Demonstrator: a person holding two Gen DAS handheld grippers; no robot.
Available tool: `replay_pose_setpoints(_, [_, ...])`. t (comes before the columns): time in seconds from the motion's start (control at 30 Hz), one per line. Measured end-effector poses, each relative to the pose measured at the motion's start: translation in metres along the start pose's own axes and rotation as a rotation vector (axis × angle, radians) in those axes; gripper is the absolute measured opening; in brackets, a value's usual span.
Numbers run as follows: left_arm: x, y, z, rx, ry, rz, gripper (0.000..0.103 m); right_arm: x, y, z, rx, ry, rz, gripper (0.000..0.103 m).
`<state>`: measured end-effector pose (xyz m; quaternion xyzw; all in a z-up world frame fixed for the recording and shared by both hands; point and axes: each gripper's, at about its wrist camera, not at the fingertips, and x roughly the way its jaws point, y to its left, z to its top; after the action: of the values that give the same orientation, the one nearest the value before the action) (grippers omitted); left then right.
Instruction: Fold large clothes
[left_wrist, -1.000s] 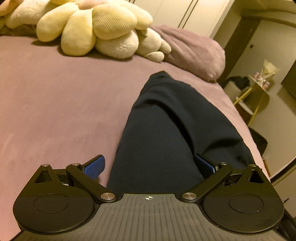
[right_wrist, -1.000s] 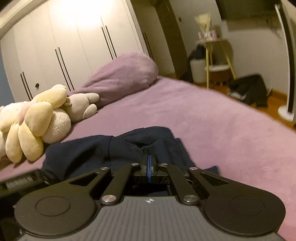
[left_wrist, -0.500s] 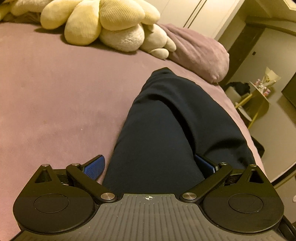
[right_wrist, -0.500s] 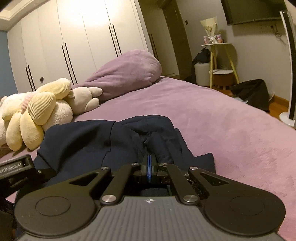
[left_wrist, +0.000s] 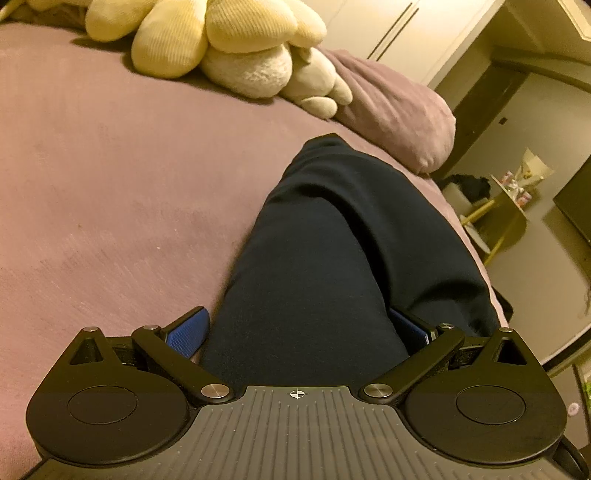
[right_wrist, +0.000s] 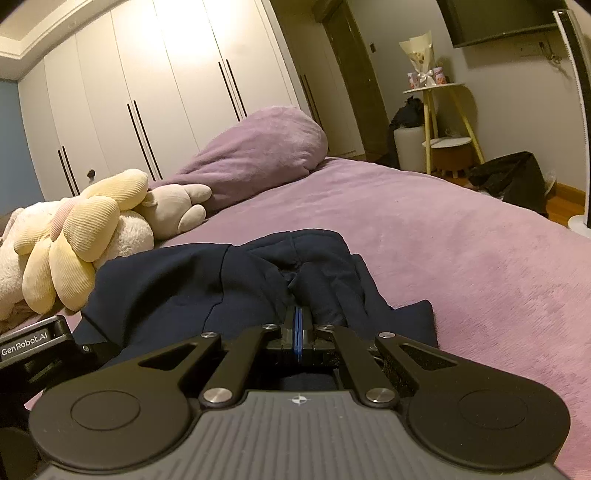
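A dark navy garment (left_wrist: 332, 258) lies stretched along the purple bed (left_wrist: 110, 184), reaching away from me. My left gripper (left_wrist: 297, 326) stands wide open around its near end. The left blue pad (left_wrist: 188, 328) is clear of the cloth, and the right pad is partly hidden under a fold. In the right wrist view the garment (right_wrist: 184, 288) is bunched into folds. My right gripper (right_wrist: 297, 317) is shut, and the cloth puckers in at its fingertips. The left gripper's body (right_wrist: 37, 343) shows at that view's left edge.
Cream plush toys (right_wrist: 74, 236) and a purple pillow (right_wrist: 266, 147) lie at the head of the bed, just beyond the garment. White wardrobes (right_wrist: 147, 74) stand behind them. A small yellow-legged side table (right_wrist: 439, 88) and a dark bag (right_wrist: 513, 177) stand beyond the bed's right edge.
Both grippers have sunk a little toward the bed, and the garment has settled lower and flatter. The left view has rolled slightly. Neither gripper's jaws have changed.
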<state>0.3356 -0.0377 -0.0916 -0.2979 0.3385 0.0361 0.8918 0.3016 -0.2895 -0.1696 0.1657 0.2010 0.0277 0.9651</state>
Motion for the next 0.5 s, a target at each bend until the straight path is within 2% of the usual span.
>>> replay_pose_setpoints(0.07, [-0.002, 0.001, 0.005, -0.013, 0.026, -0.006, 0.103, 0.002, 0.001, 0.004, 0.003, 0.013, 0.001, 0.0])
replay_pose_setpoints(0.23, [-0.019, 0.018, 0.031, -0.058, 0.18, -0.075, 0.103, -0.006, 0.005, 0.023, 0.023, 0.069, 0.0, 0.0])
replay_pose_setpoints(0.37, [-0.05, 0.043, 0.05, -0.055, 0.234, -0.158, 0.103, -0.04, -0.015, 0.043, 0.139, 0.138, 0.11, 0.012])
replay_pose_setpoints(0.4, [-0.056, 0.049, 0.053, -0.047, 0.243, -0.175, 0.103, -0.054, -0.024, 0.046, 0.163, 0.137, 0.122, 0.028])
replay_pose_setpoints(0.43, [-0.06, 0.054, 0.056, -0.034, 0.252, -0.188, 0.103, -0.065, -0.033, 0.048, 0.177, 0.144, 0.111, 0.058])
replay_pose_setpoints(0.47, [-0.061, 0.057, 0.057, -0.016, 0.264, -0.19, 0.103, -0.076, -0.044, 0.048, 0.18, 0.152, 0.1, 0.065])
replay_pose_setpoints(0.5, [-0.061, 0.06, 0.057, 0.0, 0.277, -0.191, 0.103, -0.084, -0.055, 0.048, 0.185, 0.167, 0.101, 0.063])
